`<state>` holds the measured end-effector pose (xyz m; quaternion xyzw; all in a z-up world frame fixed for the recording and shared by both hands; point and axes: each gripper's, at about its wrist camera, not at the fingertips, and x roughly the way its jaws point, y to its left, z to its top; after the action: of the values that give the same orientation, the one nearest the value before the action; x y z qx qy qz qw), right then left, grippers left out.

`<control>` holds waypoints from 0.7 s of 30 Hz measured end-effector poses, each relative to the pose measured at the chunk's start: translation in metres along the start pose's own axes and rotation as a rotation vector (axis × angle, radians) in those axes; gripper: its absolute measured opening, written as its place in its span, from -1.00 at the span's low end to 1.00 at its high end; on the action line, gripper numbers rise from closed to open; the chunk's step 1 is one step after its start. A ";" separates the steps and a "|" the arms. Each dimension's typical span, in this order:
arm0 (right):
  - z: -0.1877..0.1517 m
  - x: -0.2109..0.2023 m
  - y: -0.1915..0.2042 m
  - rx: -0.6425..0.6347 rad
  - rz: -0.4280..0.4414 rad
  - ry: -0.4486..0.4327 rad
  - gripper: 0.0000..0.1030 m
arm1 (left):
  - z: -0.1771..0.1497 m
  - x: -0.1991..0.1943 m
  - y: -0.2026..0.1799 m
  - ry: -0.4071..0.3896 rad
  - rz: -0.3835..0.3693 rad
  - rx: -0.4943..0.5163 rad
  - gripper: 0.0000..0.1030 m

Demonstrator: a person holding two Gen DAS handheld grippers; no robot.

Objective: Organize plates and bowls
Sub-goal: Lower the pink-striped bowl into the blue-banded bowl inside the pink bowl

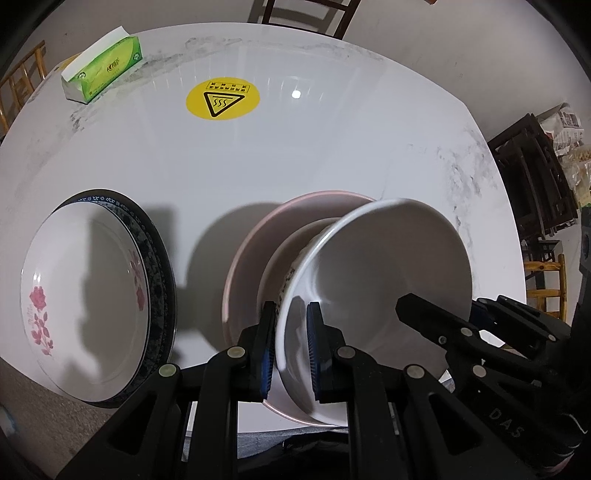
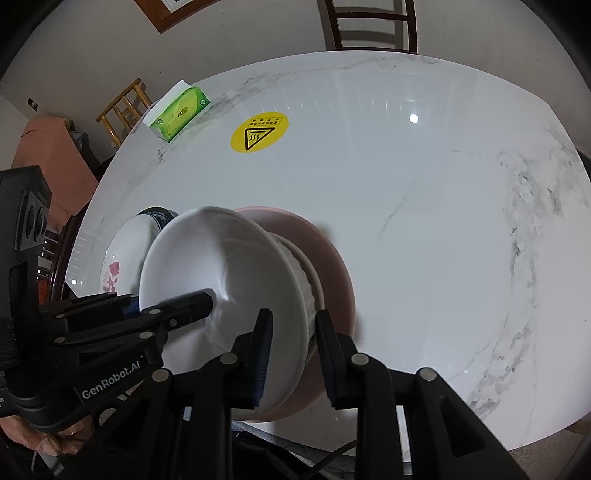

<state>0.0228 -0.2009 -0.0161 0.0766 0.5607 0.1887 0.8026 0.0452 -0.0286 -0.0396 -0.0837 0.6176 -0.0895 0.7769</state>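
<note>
A white bowl (image 1: 384, 280) sits tilted in a stack, on a patterned white bowl (image 1: 288, 258) inside a pink bowl (image 1: 251, 254). My left gripper (image 1: 291, 347) is shut on the white bowl's left rim. My right gripper (image 2: 293, 350) straddles its right rim (image 2: 295, 302), with small gaps at the pads. In the right wrist view the white bowl (image 2: 221, 266) fills the centre over the pink bowl (image 2: 332, 266). A white plate with red flowers (image 1: 88, 295) lies on a dark blue-rimmed plate (image 1: 159, 266) at the left, also in the right wrist view (image 2: 125, 251).
A white marble table (image 1: 332, 147) carries a yellow hot-surface sticker (image 1: 221, 98) and a green tissue pack (image 1: 103, 70) at the far left. Wooden chairs (image 2: 369, 22) stand beyond the far edge. Dark furniture (image 1: 528, 177) stands at the right.
</note>
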 end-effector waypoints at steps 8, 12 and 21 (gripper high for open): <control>0.001 0.000 0.000 0.001 -0.006 -0.005 -0.50 | 0.000 0.001 0.003 -0.001 -0.009 -0.006 -0.77; 0.001 0.000 -0.001 0.009 -0.005 -0.005 -0.49 | 0.001 0.002 0.004 -0.001 -0.013 -0.007 -0.77; 0.002 0.000 -0.001 0.006 -0.002 -0.007 -0.33 | 0.000 0.001 0.006 -0.003 -0.025 -0.006 -0.77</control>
<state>0.0248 -0.2020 -0.0161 0.0791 0.5585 0.1858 0.8045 0.0458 -0.0229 -0.0418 -0.0938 0.6157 -0.0975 0.7763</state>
